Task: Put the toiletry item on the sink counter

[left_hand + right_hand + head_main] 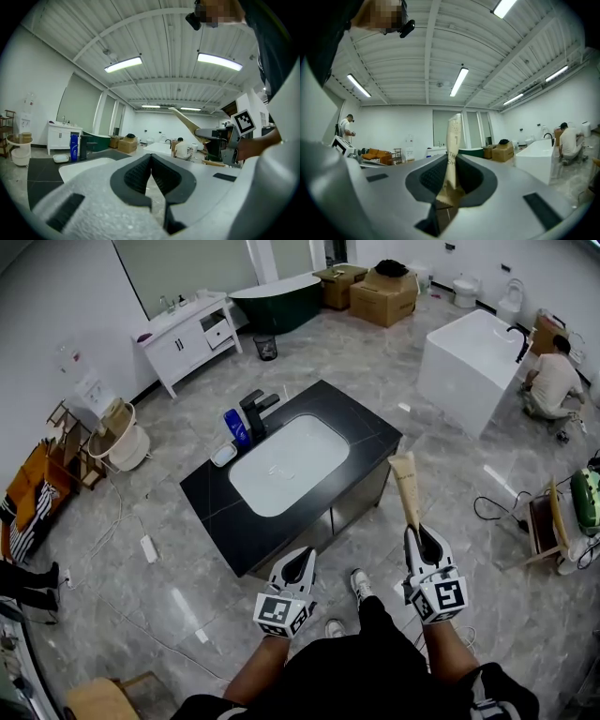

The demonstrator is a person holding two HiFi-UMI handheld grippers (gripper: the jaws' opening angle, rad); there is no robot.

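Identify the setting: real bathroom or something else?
Probably a bathroom-fixture showroom or test hall, not a home bathroom: a black sink counter stands alone mid-floor, with a white bathtub, a dark green bathtub and cardboard boxes.

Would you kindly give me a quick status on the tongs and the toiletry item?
Left tongs shut, empty. Right tongs clamped on beige flat tube. Black sink counter ahead, nothing in the way.
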